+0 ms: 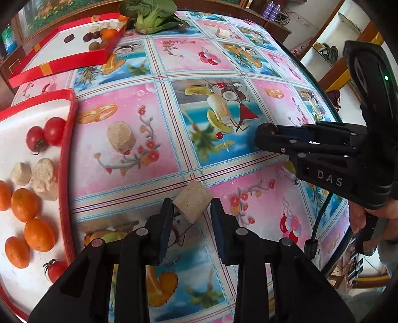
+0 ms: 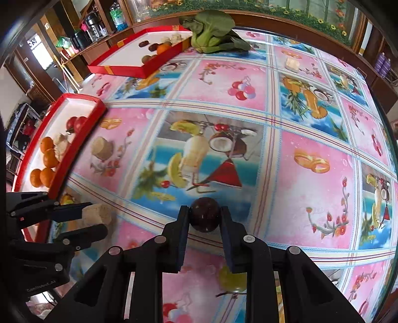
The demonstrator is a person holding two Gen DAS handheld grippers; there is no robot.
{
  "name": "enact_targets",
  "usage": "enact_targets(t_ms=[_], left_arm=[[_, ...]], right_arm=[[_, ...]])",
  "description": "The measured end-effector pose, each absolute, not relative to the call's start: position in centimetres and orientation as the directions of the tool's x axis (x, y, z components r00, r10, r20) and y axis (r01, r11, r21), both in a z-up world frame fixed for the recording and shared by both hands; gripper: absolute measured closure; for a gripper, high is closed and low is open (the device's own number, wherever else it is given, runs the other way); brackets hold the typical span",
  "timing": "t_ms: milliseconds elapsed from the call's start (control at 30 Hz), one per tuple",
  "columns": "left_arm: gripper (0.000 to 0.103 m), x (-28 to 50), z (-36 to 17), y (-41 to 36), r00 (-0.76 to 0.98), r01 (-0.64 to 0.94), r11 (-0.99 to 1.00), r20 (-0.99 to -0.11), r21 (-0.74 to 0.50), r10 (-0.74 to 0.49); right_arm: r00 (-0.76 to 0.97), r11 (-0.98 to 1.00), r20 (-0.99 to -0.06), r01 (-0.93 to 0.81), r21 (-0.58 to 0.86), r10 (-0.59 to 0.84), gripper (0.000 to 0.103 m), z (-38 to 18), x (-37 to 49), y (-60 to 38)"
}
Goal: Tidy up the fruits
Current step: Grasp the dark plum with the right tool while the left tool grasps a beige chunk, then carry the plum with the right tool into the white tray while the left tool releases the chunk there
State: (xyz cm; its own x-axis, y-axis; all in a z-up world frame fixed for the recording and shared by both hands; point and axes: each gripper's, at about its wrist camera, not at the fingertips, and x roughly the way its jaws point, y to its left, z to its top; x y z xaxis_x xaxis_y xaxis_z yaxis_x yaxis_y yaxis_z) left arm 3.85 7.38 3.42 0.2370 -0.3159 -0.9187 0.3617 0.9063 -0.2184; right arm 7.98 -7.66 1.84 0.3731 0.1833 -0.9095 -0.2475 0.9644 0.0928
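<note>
Well underway: the near red-rimmed white tray (image 1: 71, 139) holds oranges and tomatoes, the left gripper (image 1: 191, 208) clamps a pale tan cut chunk (image 1: 192, 202), the right gripper (image 2: 204, 218) clamps a dark round fruit (image 2: 204, 217), possibly a plum, and a similar tan chunk (image 1: 122, 136) waits on the counter (image 1: 223, 62).

Desk (image 2: 311, 149) covered by pink-and-blue patterned cloth with printed fruit pictures. Leafy green vegetable (image 2: 211, 34) at top centre, lying on the cloth. Shelf with bottles (image 2: 117, 15) and dark flasks (image 2: 90, 23) upper left. Purple bottles (image 1: 271, 10) top right.

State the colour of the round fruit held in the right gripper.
Dark reddish-brown, almost maroon: the round fruit, best seen in the right wrist view.
</note>
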Motion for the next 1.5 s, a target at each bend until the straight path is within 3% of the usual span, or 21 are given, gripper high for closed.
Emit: enact_targets(t_ms=[500, 867, 1267, 1500], left_arm=[[0.075, 2.2, 6.0, 12.6, 0.297, 0.309, 0.926, -0.903, -0.216, -0.310], [0.075, 0.9, 6.9, 20.4, 0.356, 0.175, 0.960, -0.895, -0.218, -0.268], [0.075, -2.4, 5.4, 29.3, 0.368, -0.017, 0.974, -0.907, -0.225, -0.203], [0.075, -2.2, 4.3, 30.8, 0.356, -0.043, 0.974, -0.914, -0.222, -0.193]], right_arm=[[0.372, 0.923, -0.870, -0.326, 0.206, 0.325, 0.078, 4.5, 5.3, -1.7], [0.331, 0.878, -0.858, -0.413, 0.243, 0.393, 0.078, 5.0, 5.9, 4.8], [0.247, 0.804, -0.842, -0.507, 0.310, 0.480, 0.079, 4.7, 4.5, 11.2], [0.184, 0.747, -0.842, -0.581, 0.322, 0.507, 0.079, 4.5, 3.6, 15.4]])
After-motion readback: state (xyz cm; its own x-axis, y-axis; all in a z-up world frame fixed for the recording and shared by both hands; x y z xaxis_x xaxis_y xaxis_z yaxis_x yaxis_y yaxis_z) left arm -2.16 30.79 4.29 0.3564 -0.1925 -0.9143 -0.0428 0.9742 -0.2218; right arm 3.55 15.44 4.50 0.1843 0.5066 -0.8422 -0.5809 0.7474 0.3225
